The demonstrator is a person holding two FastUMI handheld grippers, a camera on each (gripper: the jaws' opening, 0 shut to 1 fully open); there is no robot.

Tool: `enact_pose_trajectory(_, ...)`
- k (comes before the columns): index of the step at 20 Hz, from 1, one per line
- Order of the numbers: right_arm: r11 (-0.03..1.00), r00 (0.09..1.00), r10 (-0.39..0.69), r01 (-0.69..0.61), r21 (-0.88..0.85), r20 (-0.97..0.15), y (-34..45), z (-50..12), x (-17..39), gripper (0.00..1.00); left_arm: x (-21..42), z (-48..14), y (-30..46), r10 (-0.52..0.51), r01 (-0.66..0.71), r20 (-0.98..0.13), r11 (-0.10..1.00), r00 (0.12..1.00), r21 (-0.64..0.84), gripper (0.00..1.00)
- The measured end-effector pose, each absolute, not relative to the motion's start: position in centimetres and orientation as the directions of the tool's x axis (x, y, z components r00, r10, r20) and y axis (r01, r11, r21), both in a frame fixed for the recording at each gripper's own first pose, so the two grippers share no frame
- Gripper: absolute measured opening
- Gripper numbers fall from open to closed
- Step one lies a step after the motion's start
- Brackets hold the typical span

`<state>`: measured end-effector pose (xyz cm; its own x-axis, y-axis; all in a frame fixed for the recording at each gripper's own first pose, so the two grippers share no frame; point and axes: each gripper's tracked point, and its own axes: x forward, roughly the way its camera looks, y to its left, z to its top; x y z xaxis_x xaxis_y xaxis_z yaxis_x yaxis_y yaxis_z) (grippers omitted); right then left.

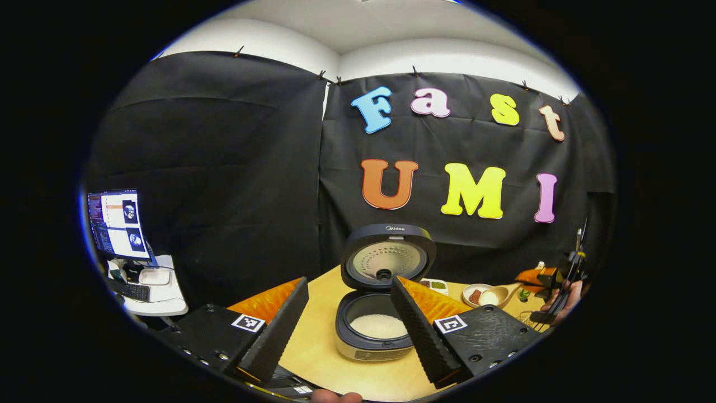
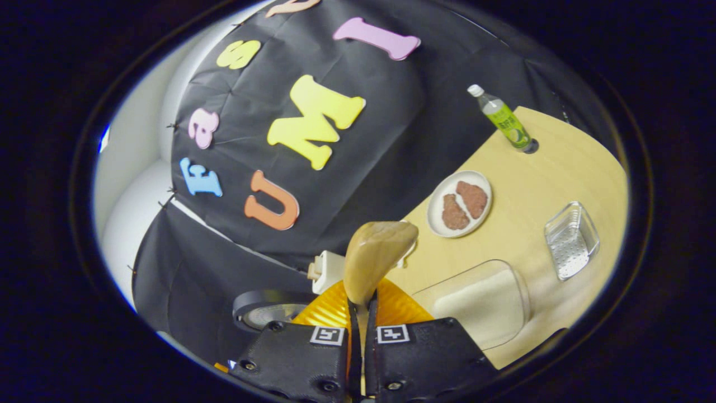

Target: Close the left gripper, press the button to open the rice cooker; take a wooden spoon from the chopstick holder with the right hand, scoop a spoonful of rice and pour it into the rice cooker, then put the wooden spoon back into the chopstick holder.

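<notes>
The right gripper (image 2: 361,313) squeezes the wooden spoon (image 2: 375,257). The left gripper (image 1: 349,302) is wide open, with the open rice cooker (image 1: 376,324) at 12 o'clock.

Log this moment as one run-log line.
rice cooker: lid open, rice inside | left gripper: open | right gripper: shut on wooden spoon | rice tub: on table

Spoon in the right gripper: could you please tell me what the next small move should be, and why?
Probably carry the spoon level toward the cooker. The right gripper is shut on its handle, the left gripper view seems to show rice in its bowl, and the cooker stands open, some way from the spoon.
</notes>
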<state>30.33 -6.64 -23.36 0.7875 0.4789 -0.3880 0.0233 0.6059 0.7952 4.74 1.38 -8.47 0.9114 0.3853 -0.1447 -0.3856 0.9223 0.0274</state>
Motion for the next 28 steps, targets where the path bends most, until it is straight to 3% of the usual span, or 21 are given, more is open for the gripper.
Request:
enact_pose_trajectory(6,0.650,0.721,0.600,-0.187,0.737,-0.347,5.7,-19.6,30.3,0.07,2.1,-8.1,3.0,0.396,-0.396,-0.154,0.918,0.905,0.027,0.95)
enact_pose_trajectory(12,0.727,0.670,0.625,-0.311,0.612,-0.401,14.0,-21.8,29.7,0.08,-1.1,-8.3,5.2,0.459,-0.459,-0.163,0.888,0.873,0.036,0.95)
enact_pose_trajectory(21,0.824,0.705,0.566,-0.490,0.282,-0.428,18.3,-23.6,28.4,0.08,-4.2,-7.9,7.7,0.524,-0.520,-0.157,0.851,0.837,0.069,0.95)
enact_pose_trajectory(28,0.813,0.715,0.555,-0.575,0.094,-0.424,19.7,-24.6,26.9,0.08,-4.4,-8.2,7.8,0.512,-0.507,-0.162,0.859,0.844,0.072,0.95)
